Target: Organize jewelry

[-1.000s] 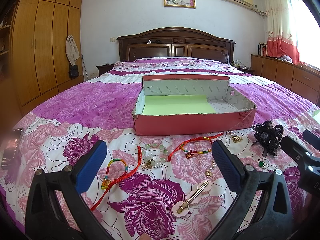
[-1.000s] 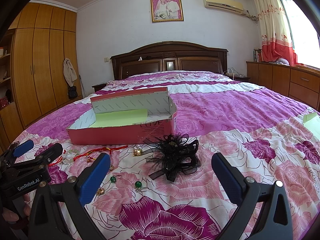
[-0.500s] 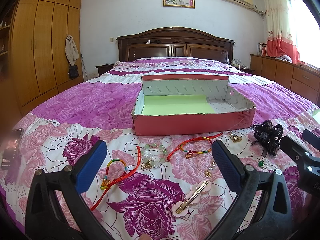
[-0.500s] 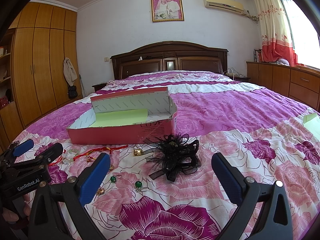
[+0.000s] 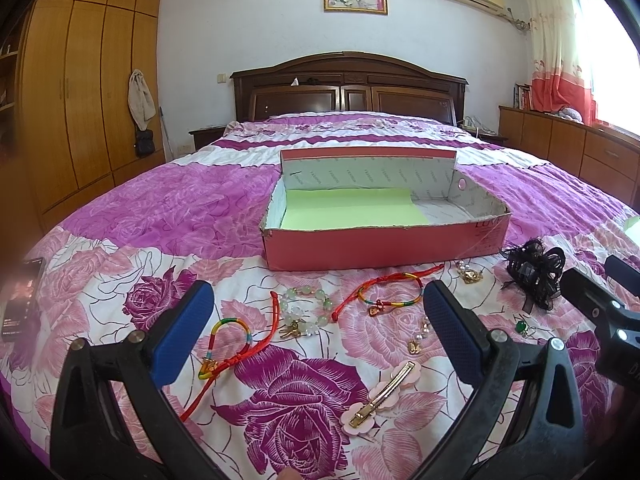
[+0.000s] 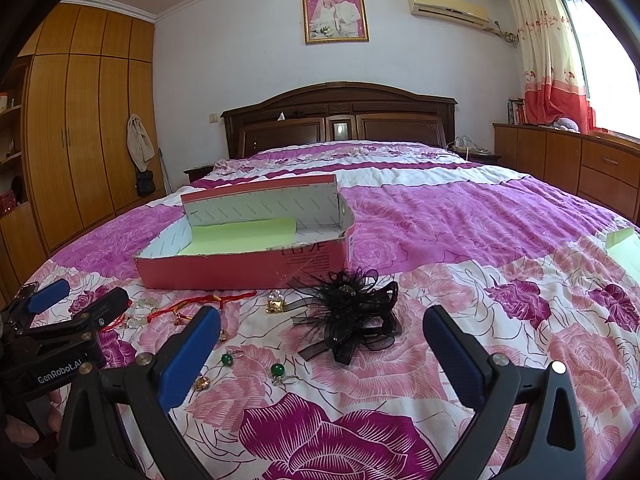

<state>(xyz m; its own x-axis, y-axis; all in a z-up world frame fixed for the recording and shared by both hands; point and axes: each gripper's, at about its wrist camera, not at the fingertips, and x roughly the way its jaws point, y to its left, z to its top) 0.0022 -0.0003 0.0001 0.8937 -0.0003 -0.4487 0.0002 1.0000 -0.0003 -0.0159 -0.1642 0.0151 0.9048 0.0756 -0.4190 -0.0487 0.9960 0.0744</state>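
both grippers hang low over the flowered bedspread (image 5: 120, 208) with nothing in them. the left gripper (image 5: 316, 332) has its jaws spread wide, and so does the right gripper (image 6: 320, 350). by the look of it the sorting has not begun: the pink cardboard box (image 5: 384, 246) sits open beyond the jewelry, and its green-lined floor shows no pieces inside.

the jewelry lies loose on the bedspread in front of the box. between the left gripper's fingers are a pale green bead bracelet (image 5: 306, 308), a rainbow cord bracelet (image 5: 390, 294) and a red cord (image 5: 256, 344) looping through a second rainbow band (image 5: 228, 338). a pink flower hair clip (image 5: 382, 398) lies nearest the camera. in the right wrist view a black feathered hair piece (image 6: 352, 320) sits just ahead of the open fingers, near the box's front corner, with two green bead earrings (image 6: 277, 370) and a small gold charm (image 6: 276, 304) beside it.

the step in hand appears to be choosing a first piece. the right gripper likely needs only to go forward and down onto the hair piece, close gently on its netting, then lift it over the box's front wall. the cords near the left gripper are tangled, so picking one may drag others.
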